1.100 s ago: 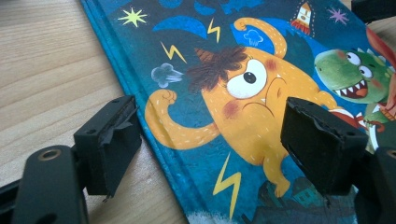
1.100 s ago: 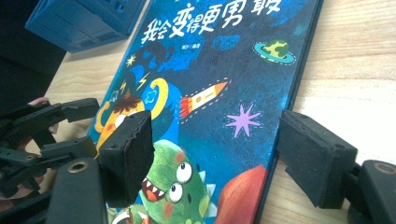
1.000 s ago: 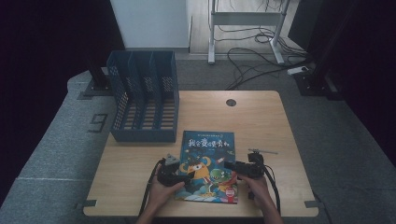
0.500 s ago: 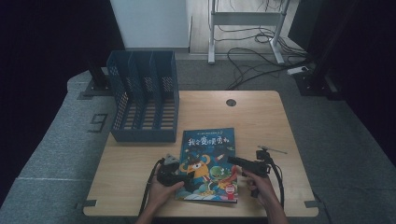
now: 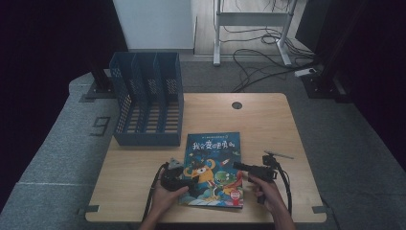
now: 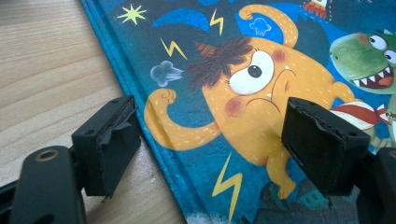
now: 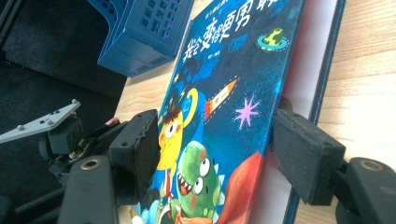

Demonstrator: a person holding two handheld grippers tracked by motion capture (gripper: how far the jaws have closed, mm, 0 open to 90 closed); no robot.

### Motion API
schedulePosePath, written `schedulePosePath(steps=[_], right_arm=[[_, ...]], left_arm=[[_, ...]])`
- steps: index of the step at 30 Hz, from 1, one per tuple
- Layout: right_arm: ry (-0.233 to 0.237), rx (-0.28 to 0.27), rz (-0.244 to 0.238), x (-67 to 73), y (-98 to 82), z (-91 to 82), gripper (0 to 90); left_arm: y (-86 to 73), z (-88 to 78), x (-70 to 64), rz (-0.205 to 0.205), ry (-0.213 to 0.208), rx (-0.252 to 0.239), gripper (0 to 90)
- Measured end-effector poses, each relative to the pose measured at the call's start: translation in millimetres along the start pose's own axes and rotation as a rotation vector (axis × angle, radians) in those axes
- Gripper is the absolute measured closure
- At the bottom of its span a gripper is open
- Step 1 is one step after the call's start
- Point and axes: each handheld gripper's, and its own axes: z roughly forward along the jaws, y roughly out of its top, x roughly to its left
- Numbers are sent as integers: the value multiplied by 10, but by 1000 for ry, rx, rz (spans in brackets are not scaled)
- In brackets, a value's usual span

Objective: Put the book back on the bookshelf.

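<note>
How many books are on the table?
1. The picture book lies flat on the near middle of the wooden table, between the two grippers. The blue file rack at the far left looks empty, though its slots aren't fully visible.

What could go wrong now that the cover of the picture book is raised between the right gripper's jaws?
1. The right gripper has just been closing its jaws, yet they stand wide around the thin raised cover; it may slip out and fall shut.
2. The left gripper is open astride the spine edge and clamps nothing, so the book could slide on the table when the cover is pulled.
</note>
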Motion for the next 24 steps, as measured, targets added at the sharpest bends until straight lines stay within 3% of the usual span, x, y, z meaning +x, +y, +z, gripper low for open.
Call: schedulePosePath(steps=[13, 15, 16, 19, 22, 24], right_arm=[[4, 41, -9, -8, -9, 13, 335], [85, 86, 16, -14, -25, 59, 353], [30, 78, -15, 44, -55, 121, 356], [8, 65, -41, 76, -58, 156, 357], [-50, 41, -108, 65, -45, 191, 358], [-64, 30, -131, 44, -41, 214, 360]], left_arm=[[0, -4, 12, -2, 1, 0, 189], [1, -6, 24, -15, -11, -6, 184], [0, -7, 25, -12, -9, -4, 189], [-2, -10, 30, -11, -13, -5, 189], [-3, -8, 26, -5, -9, -4, 191], [-3, -9, 28, -5, -10, -3, 191]])
